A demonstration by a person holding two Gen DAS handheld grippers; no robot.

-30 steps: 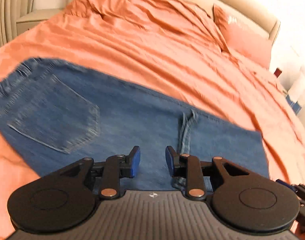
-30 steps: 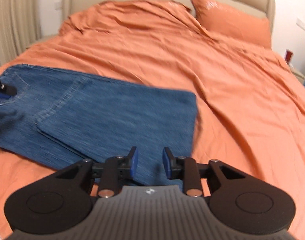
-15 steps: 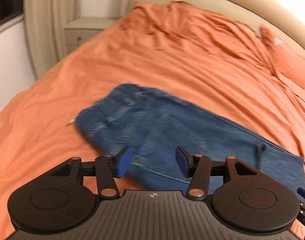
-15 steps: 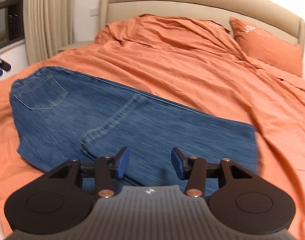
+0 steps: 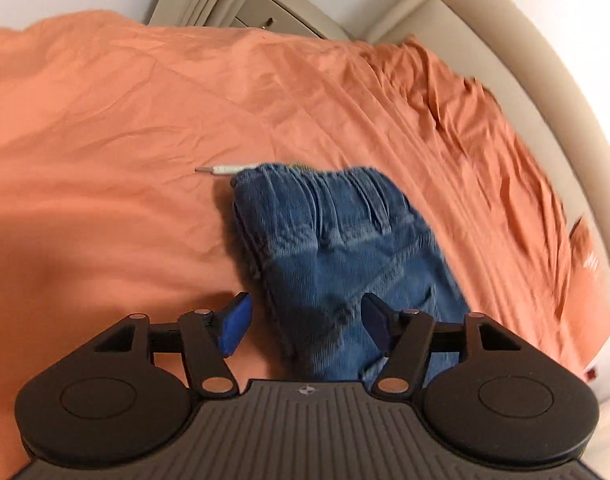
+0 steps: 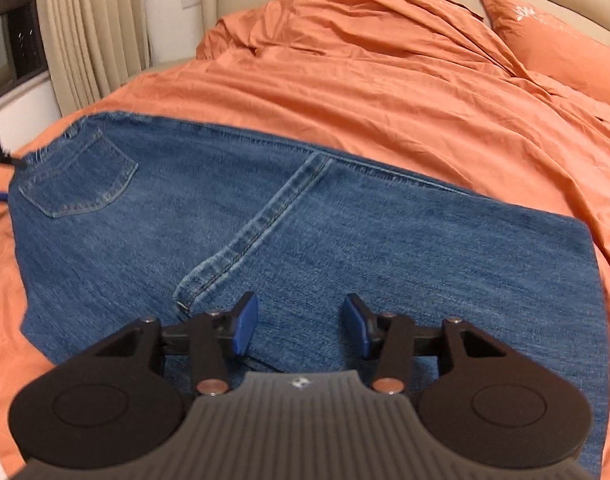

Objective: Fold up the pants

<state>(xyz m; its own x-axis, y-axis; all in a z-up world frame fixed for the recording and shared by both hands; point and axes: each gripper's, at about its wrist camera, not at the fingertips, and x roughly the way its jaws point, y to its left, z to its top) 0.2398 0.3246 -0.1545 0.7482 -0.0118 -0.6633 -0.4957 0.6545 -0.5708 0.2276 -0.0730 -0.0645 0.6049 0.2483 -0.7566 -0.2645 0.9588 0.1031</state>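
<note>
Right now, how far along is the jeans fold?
Done: the jeans lie flat on the orange bedspread, one leg over the other, back pocket up. In hand: nothing; the left gripper hangs at the waistband end and the right gripper over the legs, both with jaws open. Left: the crosswise folds.

The left black two-finger tongs with blue pads (image 5: pixel 303 326) are spread wide, nothing between the pads, and point forward and down. The right black two-finger tongs with blue pads (image 6: pixel 301 328) are likewise spread apart and hold nothing, tilted slightly downward.
</note>
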